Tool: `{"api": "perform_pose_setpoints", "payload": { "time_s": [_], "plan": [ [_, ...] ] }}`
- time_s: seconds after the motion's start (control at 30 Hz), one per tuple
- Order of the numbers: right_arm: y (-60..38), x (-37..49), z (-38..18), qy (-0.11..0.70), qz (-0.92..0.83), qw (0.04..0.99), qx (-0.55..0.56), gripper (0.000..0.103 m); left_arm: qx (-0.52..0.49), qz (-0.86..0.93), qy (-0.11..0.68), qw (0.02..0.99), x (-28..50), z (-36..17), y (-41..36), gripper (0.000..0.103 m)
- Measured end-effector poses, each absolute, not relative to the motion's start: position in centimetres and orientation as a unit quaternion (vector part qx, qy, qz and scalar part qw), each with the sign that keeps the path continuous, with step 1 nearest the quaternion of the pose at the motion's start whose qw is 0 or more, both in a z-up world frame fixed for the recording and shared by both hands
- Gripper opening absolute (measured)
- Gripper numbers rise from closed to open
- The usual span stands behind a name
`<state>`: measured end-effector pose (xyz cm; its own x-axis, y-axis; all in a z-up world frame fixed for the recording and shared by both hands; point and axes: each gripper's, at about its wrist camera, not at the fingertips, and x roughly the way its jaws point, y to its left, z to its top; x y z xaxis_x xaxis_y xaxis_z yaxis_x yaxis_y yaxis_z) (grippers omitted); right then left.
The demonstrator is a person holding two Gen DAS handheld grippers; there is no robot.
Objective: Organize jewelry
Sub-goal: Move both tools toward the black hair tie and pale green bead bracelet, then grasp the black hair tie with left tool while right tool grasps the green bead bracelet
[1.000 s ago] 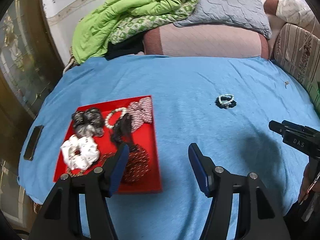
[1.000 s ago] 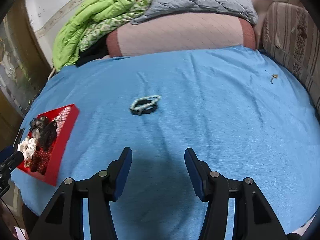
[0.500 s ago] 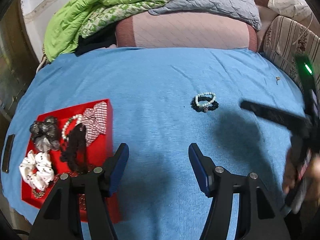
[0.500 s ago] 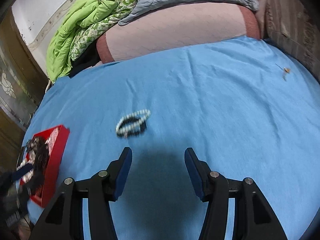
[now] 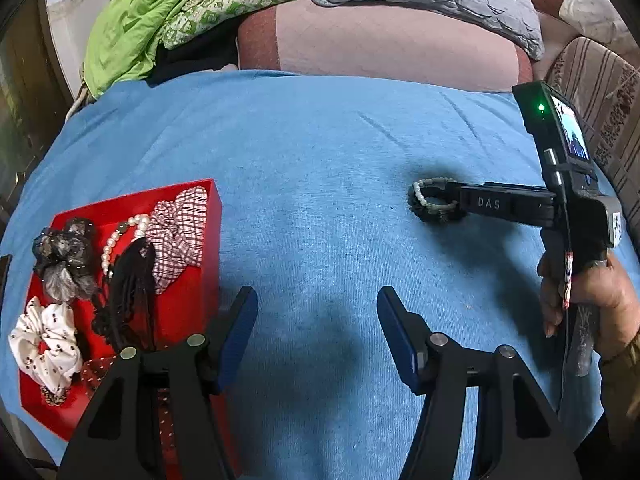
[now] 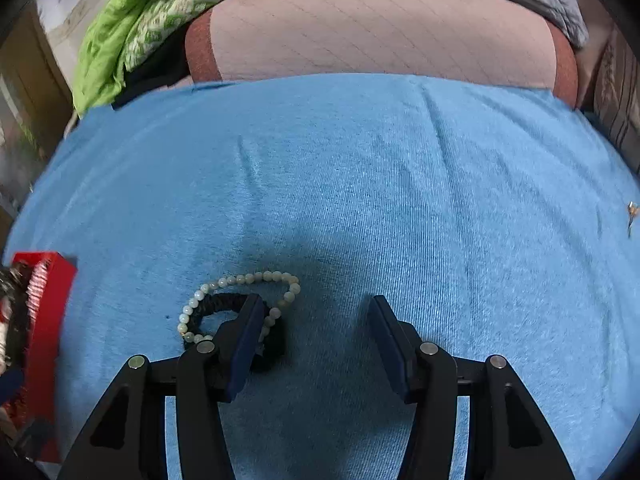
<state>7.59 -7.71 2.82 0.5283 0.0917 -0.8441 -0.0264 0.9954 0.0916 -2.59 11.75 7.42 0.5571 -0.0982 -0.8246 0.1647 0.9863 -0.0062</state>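
A pale bead bracelet (image 6: 240, 282) and a black hair tie (image 6: 212, 308) lie together on the blue cloth (image 6: 400, 200). My right gripper (image 6: 316, 336) is open and low over them; its left finger rests on or inside the loops. From the left wrist view the right gripper (image 5: 448, 202) reaches the bracelet (image 5: 420, 194) from the right. My left gripper (image 5: 316, 332) is open and empty, beside the red tray (image 5: 208, 240), which holds scrunchies, a pearl bracelet (image 5: 120, 236) and a black tie.
Pink cushion (image 5: 380, 40), grey pillow and green quilt (image 5: 160, 12) lie at the back. A striped sofa arm (image 5: 600, 92) stands at right. A small metal trinket (image 6: 631, 210) lies on the cloth at far right.
My right gripper has moved forward and down onto the bracelet and hair tie. My left gripper has swung right, so the tray now sits further left in its view.
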Motion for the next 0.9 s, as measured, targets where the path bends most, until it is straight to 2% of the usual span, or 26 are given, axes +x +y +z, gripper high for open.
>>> {"api": "perform_pose_setpoints", "payload": {
  "time_s": [0.13,0.33,0.43,0.83,0.9],
  "plan": [
    [-9.4,7.6,2.8,0.493,-0.041,0.869,-0.012,0.059,0.033,-0.083,0.465,0.881,-2.1,7.4,11.3,0.061],
    [-17.5,4.4,2.7,0.503,-0.141,0.852,0.026,0.059,0.03,-0.104,0.469,0.876,-0.8,7.3,9.7,0.061],
    [-20.0,2.2,2.6,0.498,-0.135,0.854,0.065,0.059,0.022,-0.118,0.469,0.875,0.4,6.9,8.1,0.061],
    [-18.2,0.9,2.6,0.459,-0.109,0.879,0.072,0.063,0.049,-0.17,0.472,0.864,7.2,4.0,1.0,0.06],
    [-18.0,1.0,2.4,0.456,-0.109,0.881,0.068,0.063,0.059,-0.178,0.477,0.859,7.6,3.3,0.3,0.055]
  ]
}}
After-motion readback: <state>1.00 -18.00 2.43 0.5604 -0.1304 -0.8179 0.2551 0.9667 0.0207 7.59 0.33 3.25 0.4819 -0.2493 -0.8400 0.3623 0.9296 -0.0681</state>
